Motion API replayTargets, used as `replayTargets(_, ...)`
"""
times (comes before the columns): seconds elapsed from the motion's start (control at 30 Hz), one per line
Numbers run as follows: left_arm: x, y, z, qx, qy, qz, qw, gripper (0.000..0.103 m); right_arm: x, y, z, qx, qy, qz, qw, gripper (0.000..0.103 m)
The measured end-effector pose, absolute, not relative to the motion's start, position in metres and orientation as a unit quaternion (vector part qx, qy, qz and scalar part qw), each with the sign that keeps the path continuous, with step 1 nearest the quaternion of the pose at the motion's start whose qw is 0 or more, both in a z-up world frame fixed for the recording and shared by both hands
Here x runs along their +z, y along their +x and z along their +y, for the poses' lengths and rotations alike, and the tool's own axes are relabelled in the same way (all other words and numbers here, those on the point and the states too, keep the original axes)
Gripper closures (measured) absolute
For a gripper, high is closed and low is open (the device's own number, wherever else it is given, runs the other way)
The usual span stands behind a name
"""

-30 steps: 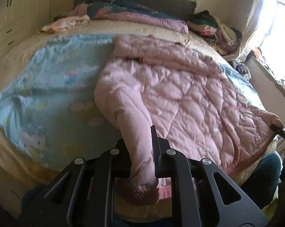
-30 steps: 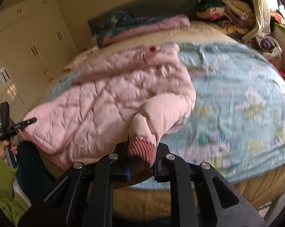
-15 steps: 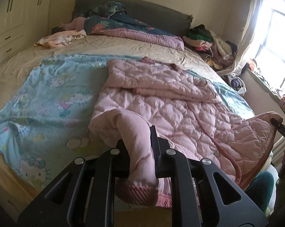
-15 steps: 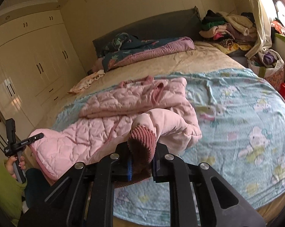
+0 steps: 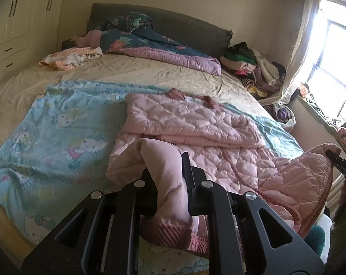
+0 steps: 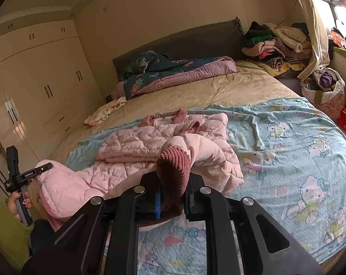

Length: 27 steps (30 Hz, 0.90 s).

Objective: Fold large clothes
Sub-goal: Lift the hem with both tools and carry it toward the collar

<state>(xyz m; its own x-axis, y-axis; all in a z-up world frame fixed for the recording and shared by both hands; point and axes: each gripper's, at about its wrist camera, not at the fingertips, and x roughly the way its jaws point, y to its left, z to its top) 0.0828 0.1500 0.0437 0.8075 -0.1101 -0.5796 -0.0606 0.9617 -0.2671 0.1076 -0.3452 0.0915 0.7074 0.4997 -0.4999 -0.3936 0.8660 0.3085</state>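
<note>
A pink quilted jacket (image 5: 196,123) lies spread on a light blue cartoon-print sheet (image 5: 58,123) on the bed; it also shows in the right wrist view (image 6: 150,139). My left gripper (image 5: 170,183) is shut on one pink sleeve (image 5: 163,160), whose ribbed cuff (image 5: 170,236) hangs below the fingers. My right gripper (image 6: 173,190) is shut on the other sleeve at its dark pink ribbed cuff (image 6: 173,167). Both sleeves are lifted above the sheet and bent toward the jacket body. A third gripper (image 6: 23,176), held by another hand, lifts the jacket's hem.
A folded dark floral and purple duvet (image 5: 163,50) and an orange cloth (image 5: 69,57) lie near the headboard. A heap of clothes (image 6: 278,45) sits at the bed's far corner by the window. White wardrobes (image 6: 35,87) line one wall. A bag (image 6: 324,87) stands on the floor.
Both my grippers have risen and moved toward the headboard, carrying the sleeves inward over the jacket. The sleeves now bunch more steeply. The other gripper still holds the hem up.
</note>
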Motion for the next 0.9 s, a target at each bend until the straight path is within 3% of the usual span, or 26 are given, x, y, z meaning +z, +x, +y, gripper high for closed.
replayTargets(0.9,0.105,0.141,0.166,0.0,-0.15,0.272,0.951,0.095,0.147,0.17,-0.34,0.221,0.117,0.266,0.931,0.09)
